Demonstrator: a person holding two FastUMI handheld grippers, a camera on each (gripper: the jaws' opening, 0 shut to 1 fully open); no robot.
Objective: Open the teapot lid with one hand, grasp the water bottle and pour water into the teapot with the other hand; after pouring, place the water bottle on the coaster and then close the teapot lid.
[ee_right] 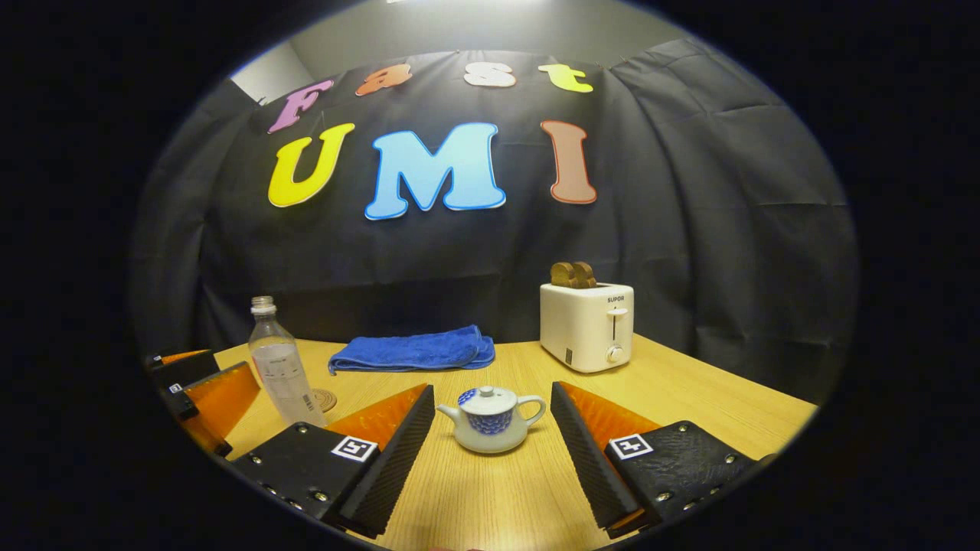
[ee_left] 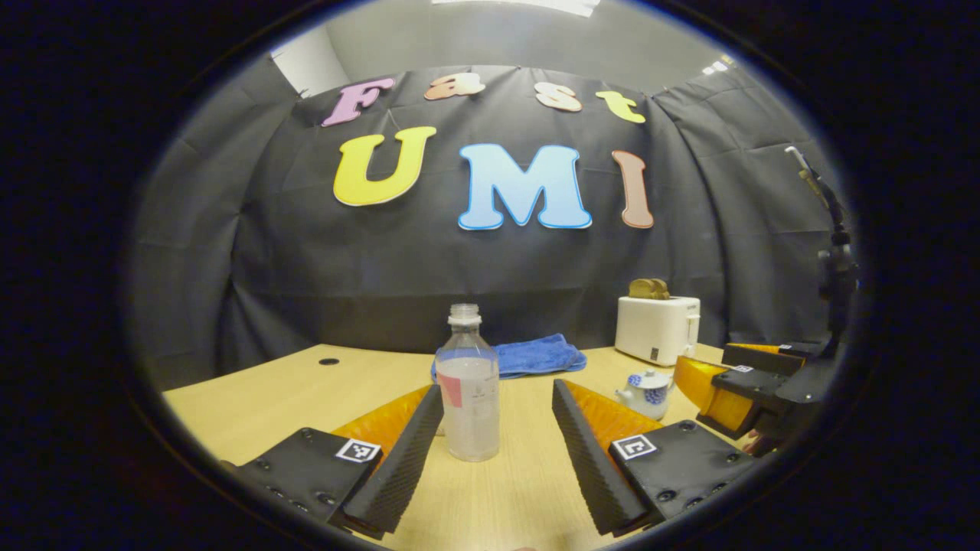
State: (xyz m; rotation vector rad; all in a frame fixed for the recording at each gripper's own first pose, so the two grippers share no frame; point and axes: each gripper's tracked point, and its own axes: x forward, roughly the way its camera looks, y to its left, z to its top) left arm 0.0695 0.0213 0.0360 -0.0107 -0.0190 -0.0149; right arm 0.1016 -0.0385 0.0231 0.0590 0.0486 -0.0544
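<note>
Framing my left gripper, fingers spread, on the capless water bottle | right gripper likewise spread before the teapot (lid on) | both standing on the bench.

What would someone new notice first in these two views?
The uncapped water bottle stands upright on the table between the open fingers of the left gripper. The small teapot, lid on, sits framed by the open right gripper. Behind stands a white toaster holding bread.
</note>
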